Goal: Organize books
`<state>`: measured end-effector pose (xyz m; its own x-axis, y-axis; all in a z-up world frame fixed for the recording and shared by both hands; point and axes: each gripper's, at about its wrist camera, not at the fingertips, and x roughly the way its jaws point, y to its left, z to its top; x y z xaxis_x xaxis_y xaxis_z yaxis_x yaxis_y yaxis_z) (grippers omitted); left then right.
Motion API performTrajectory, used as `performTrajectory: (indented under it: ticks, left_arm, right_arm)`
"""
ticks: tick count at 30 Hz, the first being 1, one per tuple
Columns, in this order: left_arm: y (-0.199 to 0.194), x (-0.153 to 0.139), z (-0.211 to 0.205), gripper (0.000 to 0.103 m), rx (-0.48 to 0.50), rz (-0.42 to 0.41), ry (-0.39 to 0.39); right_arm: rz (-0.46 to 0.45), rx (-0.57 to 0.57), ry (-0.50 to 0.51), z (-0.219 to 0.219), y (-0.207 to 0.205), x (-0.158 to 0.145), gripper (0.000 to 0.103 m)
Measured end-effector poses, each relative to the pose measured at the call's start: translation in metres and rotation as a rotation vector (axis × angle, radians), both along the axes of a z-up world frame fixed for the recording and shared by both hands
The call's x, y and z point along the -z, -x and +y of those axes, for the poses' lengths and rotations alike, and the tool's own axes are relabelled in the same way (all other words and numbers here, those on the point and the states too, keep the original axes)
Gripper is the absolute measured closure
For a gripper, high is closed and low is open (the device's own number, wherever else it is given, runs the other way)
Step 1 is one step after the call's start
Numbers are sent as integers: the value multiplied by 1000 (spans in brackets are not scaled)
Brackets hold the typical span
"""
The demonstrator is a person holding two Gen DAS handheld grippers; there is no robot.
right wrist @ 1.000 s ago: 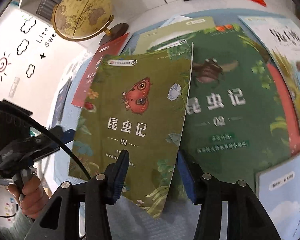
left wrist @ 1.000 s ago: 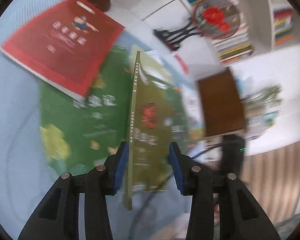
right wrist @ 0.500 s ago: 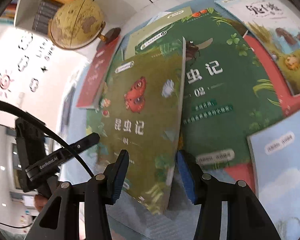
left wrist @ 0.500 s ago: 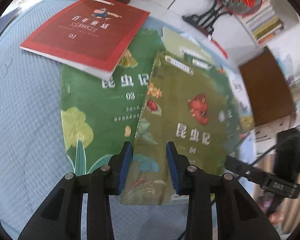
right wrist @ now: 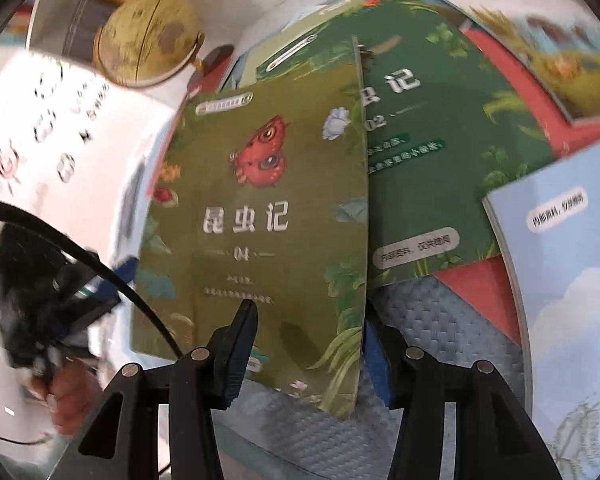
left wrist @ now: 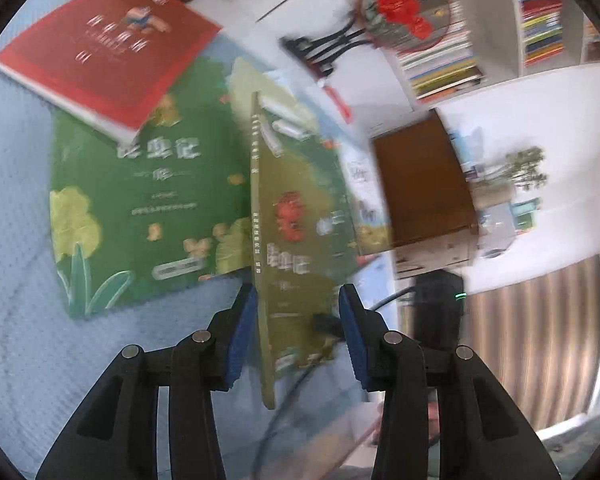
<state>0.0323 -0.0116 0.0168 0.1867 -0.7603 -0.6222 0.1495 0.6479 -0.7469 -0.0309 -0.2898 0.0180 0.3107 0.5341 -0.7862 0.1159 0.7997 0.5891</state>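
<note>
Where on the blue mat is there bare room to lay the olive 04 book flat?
Bare blue mat lies left of and below the green 03 book, up to the left hand-held gripper. A smaller patch sits below the green 02 book. Elsewhere, books overlap: crowded.

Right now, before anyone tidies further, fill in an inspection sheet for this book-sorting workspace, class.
Surface: blue quilted mat, largely covered by books.
Job's things: olive book 04 raised and tilted; green book 03, green book 02, red book and pale blue book lie flat, overlapping.
Clutter: globe; round fan ornament on a stand.
Grippers: left gripper open, jaws just been opening, olive book between them; right gripper astride the same book, grip unclear.
Cables: black cable crossing beside the left gripper.
Surroundings: bookshelf, wooden cabinet, curtain.
</note>
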Motion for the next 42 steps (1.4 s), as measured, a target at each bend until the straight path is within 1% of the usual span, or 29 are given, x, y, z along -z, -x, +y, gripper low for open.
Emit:
performTrajectory:
  ticks: [1,3,5,7,8,10,11,12,13,14,17,19,21,22,23,25,27,28,29,30,31,32,33,34,35,37,39,40,42]
  left_arm:
    - [0,6,-1,65,-13,6,-43]
    - [0,23,-6,65,-28,19,-126]
    - [4,22,-13,66,-30,-5,-181]
    - [3,19,-16,66,-34,-19,-194]
    - [2,17,-14,66,-36,-17,-183]
    - [1,19,-8,66,-47,6,-140]
    - [0,21,-3,66,-59,34,-128]
    - [2,22,-1,66,-61,45,-142]
    - [4,22,-5,66,-64,48,-192]
    - [9,20,-10,66,-49,25,-276]
    - [23,16,-32,66,29,-16,-424]
    - [29,20,-42,66,79,-18,-465]
    - [31,18,-50,66,90,-60,-500]
    - [30,18,-51,66,89,-62,-502]
    - [28,16,-48,66,82,-62,-470]
    - [25,8,-32,66,55,-42,-287]
    - [25,-5,-7,66,33,-13,-1]
    - [25,-7,-3,66,30,3,72]
    - [24,-6,-3,66,32,15,108]
    - [22,-2,-6,66,23,21,97]
    - [21,2,-9,66,17,22,57]
    - [19,10,-18,69,14,19,-22]
    - [18,19,-27,75,16,14,-77]
    - [16,22,-31,86,23,19,-94]
    - [15,28,-40,88,31,32,-117]
    - [17,27,-51,90,33,9,-138]
    - [17,20,-50,92,33,5,-108]
    - [16,17,-47,93,29,19,-64]
    - [12,15,-42,93,21,61,54]
  right_arm:
    - [5,12,-27,-4,0,2,53]
    - [5,8,-28,-5,2,2,53]
    - [-5,-5,-6,-1,4,1,53]
    - [-16,-5,8,4,5,-1,53]
    - [-19,-2,7,5,4,0,52]
    - [-24,9,-7,2,7,1,52]
    - [-26,16,-18,-1,10,1,52]
    - [-27,21,-26,-3,12,1,52]
    - [-27,24,-30,-4,12,1,52]
    - [-26,25,-26,-4,12,0,53]
    - [-21,20,25,-2,15,-3,54]
    - [-28,-2,87,6,18,-8,54]
    - [-38,-35,146,16,21,-9,54]
    - [-47,-53,183,22,22,-11,53]
    - [-49,-60,192,24,22,-11,50]
    - [-46,-43,177,19,23,-10,50]
    - [-40,-9,91,5,25,-7,50]
    - [-32,22,11,-6,26,-2,50]
    - [-24,40,-44,-13,27,2,50]
    - [-16,56,-98,-20,27,6,50]
    - [-7,76,-164,-28,28,11,50]
    - [1,89,-201,-33,28,14,50]
    - [9,101,-229,-37,28,17,50]
    - [14,110,-241,-39,29,18,50]
    - [13,111,-236,-38,29,17,50]
    - [15,104,-190,-33,29,13,50]
    - [23,92,-131,-26,27,4,50]
    - [16,72,-84,-22,27,-7,50]
    - [-11,36,-28,-14,28,-24,48]
